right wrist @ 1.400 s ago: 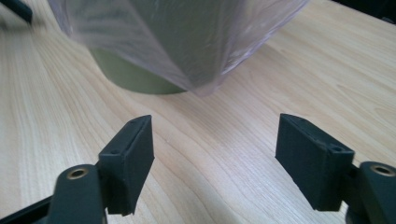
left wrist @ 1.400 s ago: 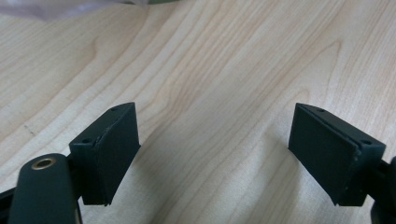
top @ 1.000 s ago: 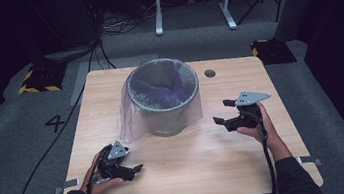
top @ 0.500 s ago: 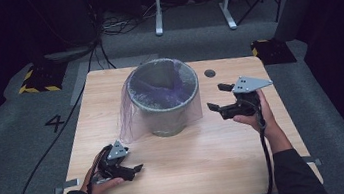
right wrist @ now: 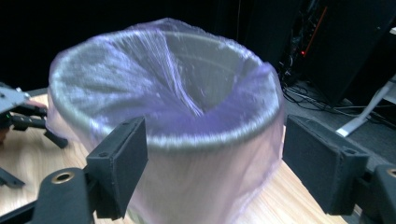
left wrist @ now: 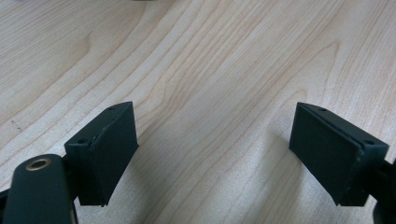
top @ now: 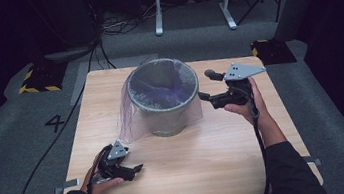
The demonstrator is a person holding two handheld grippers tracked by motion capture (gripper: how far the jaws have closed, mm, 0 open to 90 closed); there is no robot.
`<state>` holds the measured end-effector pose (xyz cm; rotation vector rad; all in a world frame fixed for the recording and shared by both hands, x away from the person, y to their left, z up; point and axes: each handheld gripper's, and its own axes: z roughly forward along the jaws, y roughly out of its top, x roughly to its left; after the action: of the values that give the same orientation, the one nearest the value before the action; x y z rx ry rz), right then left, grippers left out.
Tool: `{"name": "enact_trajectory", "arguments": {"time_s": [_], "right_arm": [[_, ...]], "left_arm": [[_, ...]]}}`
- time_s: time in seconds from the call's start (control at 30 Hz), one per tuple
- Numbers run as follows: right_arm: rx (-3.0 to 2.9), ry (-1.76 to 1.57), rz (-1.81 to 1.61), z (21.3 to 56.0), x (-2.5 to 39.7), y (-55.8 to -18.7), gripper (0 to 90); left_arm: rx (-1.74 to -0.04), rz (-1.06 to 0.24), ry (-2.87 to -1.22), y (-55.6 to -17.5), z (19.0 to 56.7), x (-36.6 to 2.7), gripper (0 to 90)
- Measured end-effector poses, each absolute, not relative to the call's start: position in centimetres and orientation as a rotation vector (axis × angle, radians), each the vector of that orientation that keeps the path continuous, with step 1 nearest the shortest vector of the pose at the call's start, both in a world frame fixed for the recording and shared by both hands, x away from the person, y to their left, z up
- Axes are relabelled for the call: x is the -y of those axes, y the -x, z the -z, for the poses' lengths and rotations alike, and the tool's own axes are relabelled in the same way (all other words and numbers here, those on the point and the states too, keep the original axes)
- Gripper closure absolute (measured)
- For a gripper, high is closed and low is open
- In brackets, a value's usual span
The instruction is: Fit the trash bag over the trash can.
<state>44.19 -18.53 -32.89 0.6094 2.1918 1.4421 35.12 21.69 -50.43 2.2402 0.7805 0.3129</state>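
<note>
Right hand-held gripper (top: 204,84), jaws apart, now nearer bin (top: 162,98) rim, seemingly untouching.

overhead view; tongs cameras close

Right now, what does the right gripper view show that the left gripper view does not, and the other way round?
The right gripper view has the grey bin, lined with a thin purple bag, just ahead of the open right gripper, with the left gripper far off. The left gripper view has bare wood grain between the open left gripper's jaws. Both share the wooden table.
</note>
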Motion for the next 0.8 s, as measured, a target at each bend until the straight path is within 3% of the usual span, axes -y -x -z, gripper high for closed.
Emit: {"name": "enact_trajectory", "arguments": {"time_s": [0.37,0.8], "right_arm": [[-2.23,-0.572,-1.414,30.9,15.1,-45.9,23.5],[-2.326,-0.558,-1.307,31.7,11.0,-48.3,24.0]], "left_arm": [[-0.78,-0.313,-2.241,-35.1,50.4,-21.7,14.7],[-0.78,-0.312,-2.242,-35.1,50.4,-21.7,14.7]]}}
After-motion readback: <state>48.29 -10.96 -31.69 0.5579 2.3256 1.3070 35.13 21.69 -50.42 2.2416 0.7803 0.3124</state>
